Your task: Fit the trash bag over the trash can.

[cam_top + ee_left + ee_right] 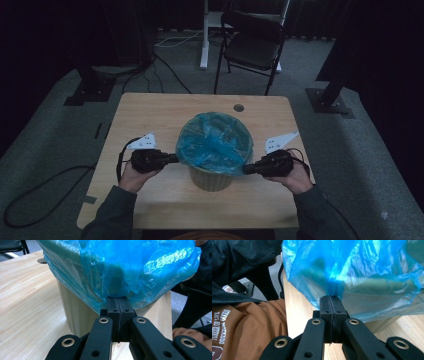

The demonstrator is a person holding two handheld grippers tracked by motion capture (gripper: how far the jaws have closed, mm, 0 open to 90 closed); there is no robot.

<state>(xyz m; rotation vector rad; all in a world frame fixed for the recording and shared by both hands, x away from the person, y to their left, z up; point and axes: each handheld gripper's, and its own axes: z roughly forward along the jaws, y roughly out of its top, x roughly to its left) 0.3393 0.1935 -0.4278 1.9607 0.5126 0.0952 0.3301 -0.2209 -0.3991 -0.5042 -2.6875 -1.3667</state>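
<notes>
Black folding chair (253, 42) behind wooden table (150, 115)

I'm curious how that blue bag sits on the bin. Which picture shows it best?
The high view: it shows the whole blue bag draped over the rim of the beige bin. The left and right gripper views show only crinkled close-ups of its edge, pinched in each shut tool.

Count, placed relative to the bin (212, 177): 1 beige bin at centre of 1 wooden table (150, 112). 1 blue plastic bag (215, 140) over the bin's rim. 2 grippers: left gripper (175, 158) touching the bag at the bin's left, right gripper (246, 170) at its right. 1 black chair (255, 45) beyond the bin.
</notes>
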